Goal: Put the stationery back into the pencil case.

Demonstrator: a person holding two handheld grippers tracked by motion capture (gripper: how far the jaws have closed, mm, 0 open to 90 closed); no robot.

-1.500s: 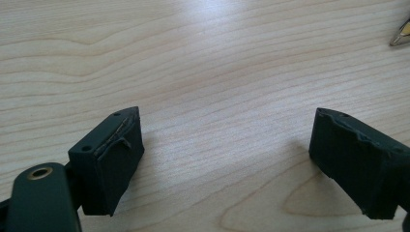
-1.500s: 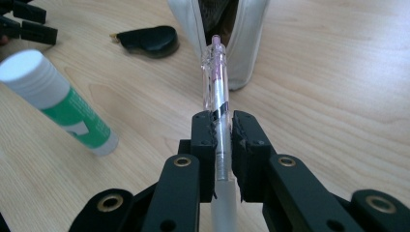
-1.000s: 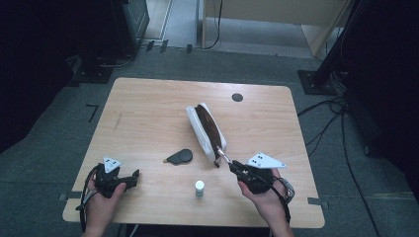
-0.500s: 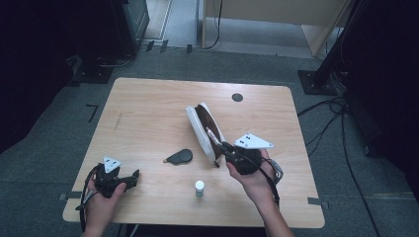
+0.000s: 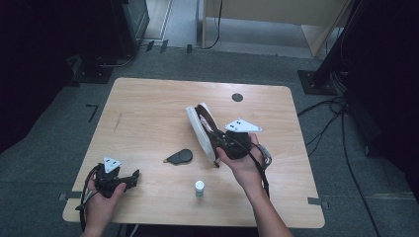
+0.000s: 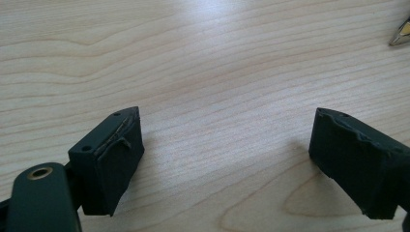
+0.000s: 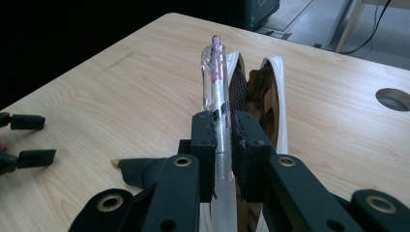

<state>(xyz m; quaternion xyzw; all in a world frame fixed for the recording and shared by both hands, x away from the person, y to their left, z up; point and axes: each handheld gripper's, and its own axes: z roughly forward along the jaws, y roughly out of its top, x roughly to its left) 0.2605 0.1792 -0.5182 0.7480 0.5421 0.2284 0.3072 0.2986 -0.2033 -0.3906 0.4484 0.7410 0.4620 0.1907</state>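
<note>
An open white pencil case [image 5: 197, 129] with a dark lining lies on its side mid-table. My right gripper [image 5: 217, 139] is shut on a clear pen [image 7: 215, 72] with a pink end. The pen points along the jaws toward the case's mouth [image 7: 256, 92], its end just in front of the opening. At the table's front left, my left gripper [image 5: 133, 177] rests low over bare wood, and the left gripper view shows it [image 6: 227, 140] open with nothing between its jaws.
A black teardrop-shaped object [image 5: 179, 157] lies left of the case, and its pale tip [image 6: 400, 34] shows in the left gripper view. A small white bottle [image 5: 199, 187] stands near the front edge. A round cable hole [image 5: 237, 97] is at the back.
My right gripper has carried the pen from the front right up and leftward to the case's opening. The left gripper has stayed in place.
</note>
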